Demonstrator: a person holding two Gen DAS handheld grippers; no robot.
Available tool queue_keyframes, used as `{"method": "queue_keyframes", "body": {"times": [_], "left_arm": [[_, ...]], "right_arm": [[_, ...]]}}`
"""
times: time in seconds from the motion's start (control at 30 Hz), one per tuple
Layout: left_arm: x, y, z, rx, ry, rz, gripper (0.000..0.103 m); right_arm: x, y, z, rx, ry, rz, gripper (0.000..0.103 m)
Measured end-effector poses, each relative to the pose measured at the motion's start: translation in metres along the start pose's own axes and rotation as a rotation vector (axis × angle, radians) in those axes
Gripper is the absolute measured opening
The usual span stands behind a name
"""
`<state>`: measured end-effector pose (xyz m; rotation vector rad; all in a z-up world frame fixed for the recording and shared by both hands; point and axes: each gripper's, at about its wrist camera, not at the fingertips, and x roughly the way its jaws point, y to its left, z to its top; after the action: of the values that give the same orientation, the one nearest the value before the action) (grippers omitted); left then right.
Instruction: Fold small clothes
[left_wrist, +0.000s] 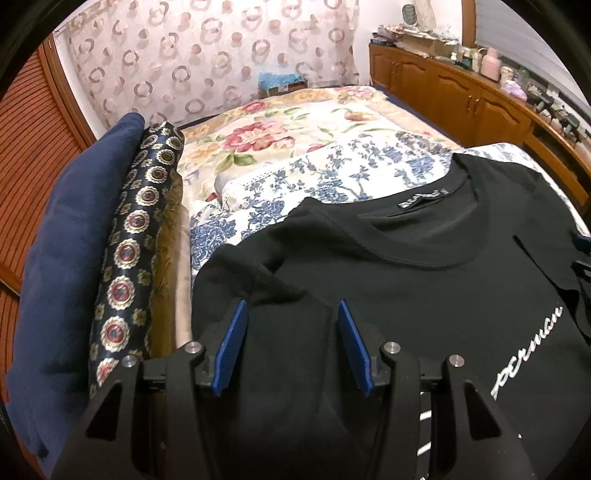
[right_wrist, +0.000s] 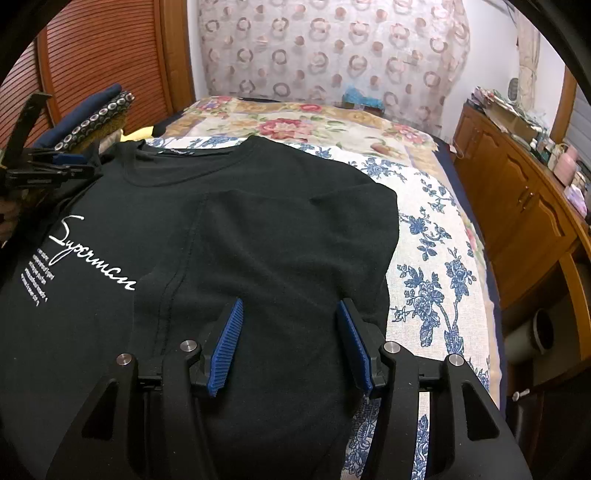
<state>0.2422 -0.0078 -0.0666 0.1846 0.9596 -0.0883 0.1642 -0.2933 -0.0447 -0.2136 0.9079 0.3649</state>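
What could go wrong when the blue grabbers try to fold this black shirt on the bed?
1. Both sleeves are already folded in; the right gripper and left gripper are open above the black T-shirt, so a careless pinch might drag those flaps open again.
2. The floral blanket is soft, so a gripper could catch it along with the shirt.
3. The stack of folded clothes sits close beside the left sleeve and might get bumped.
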Motion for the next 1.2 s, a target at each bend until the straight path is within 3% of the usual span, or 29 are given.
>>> {"method": "queue_keyframes", "body": {"times": [0.1,0.17,0.27,0.63,0.8,1.0,1.1,1.2], "left_arm": [[0.006,0.002,-0.001,0.001,0.006,0.012,0.044],[0.007,0.004,-0.002,-0.001,0.012,0.018,0.024],[0.001,0.008,-0.004,-0.007,-0.003,0.015,0.004],[-0.093,0.055,0.006,-0.052,-0.217,0.088,0.002],[-0.108,0.084,0.002,-0.103,-0.246,0.103,0.001],[-0.112,0.075,-0.006,-0.085,-0.244,0.018,0.001],[-0.103,0.057,-0.005,-0.046,-0.209,-0.037,0.009],[-0.088,0.035,-0.003,0.006,-0.169,-0.071,0.027]], "right_arm": [[0.0,0.001,0.0,0.0,0.0,-0.001,0.054],[0.0,0.0,0.0,-0.001,0.0,-0.001,0.054],[0.0,0.0,0.0,-0.001,0.0,-0.001,0.054],[0.001,0.0,0.0,-0.001,0.0,-0.002,0.054],[0.001,0.0,0.0,-0.001,0.0,-0.001,0.055],[0.001,0.001,0.0,0.001,0.0,-0.001,0.055],[0.001,0.0,0.0,0.0,0.0,-0.004,0.055],[0.001,-0.003,-0.002,0.001,0.0,-0.006,0.056]]}}
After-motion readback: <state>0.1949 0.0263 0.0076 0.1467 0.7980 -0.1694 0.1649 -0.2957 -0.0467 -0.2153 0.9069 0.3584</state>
